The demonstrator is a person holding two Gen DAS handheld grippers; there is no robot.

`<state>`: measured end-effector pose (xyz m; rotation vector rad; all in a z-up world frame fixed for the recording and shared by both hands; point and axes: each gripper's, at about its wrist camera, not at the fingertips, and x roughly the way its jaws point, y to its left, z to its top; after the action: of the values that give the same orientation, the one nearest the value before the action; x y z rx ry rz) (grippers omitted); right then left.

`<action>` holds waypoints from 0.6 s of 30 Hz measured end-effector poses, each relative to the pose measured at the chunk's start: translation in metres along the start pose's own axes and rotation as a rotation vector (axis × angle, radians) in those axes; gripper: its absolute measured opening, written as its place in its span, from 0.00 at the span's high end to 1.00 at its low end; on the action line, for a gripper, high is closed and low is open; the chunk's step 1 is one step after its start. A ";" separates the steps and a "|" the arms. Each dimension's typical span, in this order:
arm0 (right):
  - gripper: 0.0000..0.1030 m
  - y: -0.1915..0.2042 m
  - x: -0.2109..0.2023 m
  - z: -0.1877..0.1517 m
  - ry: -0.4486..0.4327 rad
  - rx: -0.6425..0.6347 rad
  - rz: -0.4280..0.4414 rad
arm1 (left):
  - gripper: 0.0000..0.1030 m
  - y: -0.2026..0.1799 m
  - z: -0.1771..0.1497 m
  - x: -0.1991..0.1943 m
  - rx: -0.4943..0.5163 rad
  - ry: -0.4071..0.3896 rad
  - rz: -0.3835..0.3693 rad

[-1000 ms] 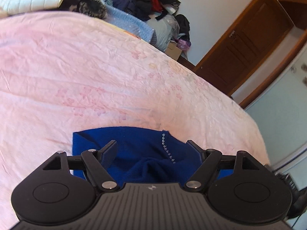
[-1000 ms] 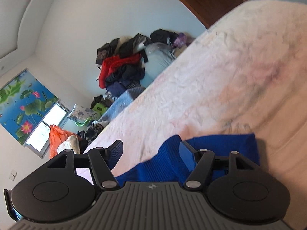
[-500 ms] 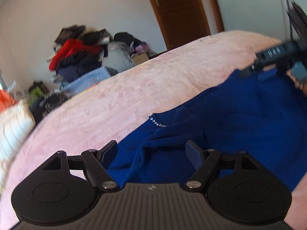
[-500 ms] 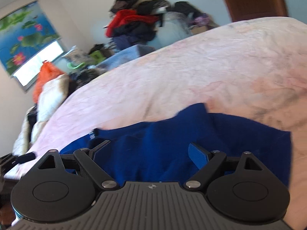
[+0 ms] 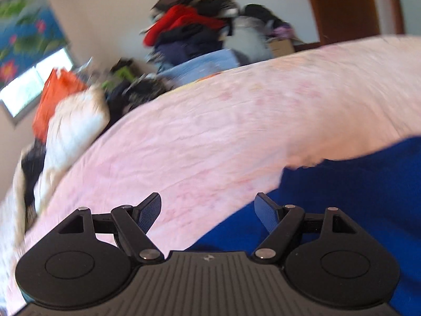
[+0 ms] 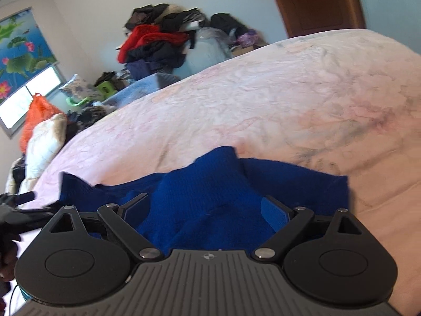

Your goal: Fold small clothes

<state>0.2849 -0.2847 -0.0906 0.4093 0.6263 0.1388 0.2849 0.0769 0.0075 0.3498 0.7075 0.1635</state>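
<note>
Home bedroom: pink-sheeted bed, clothes heap by wall, wooden door, window.

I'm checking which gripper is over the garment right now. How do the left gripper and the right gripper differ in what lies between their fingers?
The left gripper has mostly bare pink bedspread between its fingers, with the blue garment only at its right finger. The right gripper has a raised fold of the garment between its fingers. The right gripper's jaws are opening; the left gripper's stand apart. Neither pinches cloth.
</note>
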 end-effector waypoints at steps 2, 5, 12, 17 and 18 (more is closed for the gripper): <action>0.10 0.001 -0.007 0.000 -0.039 0.005 0.018 | 0.24 0.014 -0.005 -0.001 -0.055 0.025 -0.017; 0.08 0.010 -0.012 -0.002 -0.045 -0.026 0.101 | 0.24 0.020 -0.018 -0.010 -0.079 0.054 -0.078; 0.13 0.005 0.001 -0.002 -0.049 -0.073 -0.072 | 0.24 0.015 -0.067 -0.052 -0.106 0.072 -0.211; 0.32 -0.026 0.016 0.019 0.020 0.033 0.079 | 0.24 -0.001 -0.074 -0.079 -0.079 0.033 -0.271; 0.35 -0.023 0.024 0.021 0.041 0.017 0.084 | 0.24 -0.007 -0.072 -0.083 -0.069 0.020 -0.276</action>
<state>0.3166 -0.3071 -0.0972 0.4500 0.6515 0.2228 0.1756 0.0674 0.0042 0.1823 0.7605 -0.0707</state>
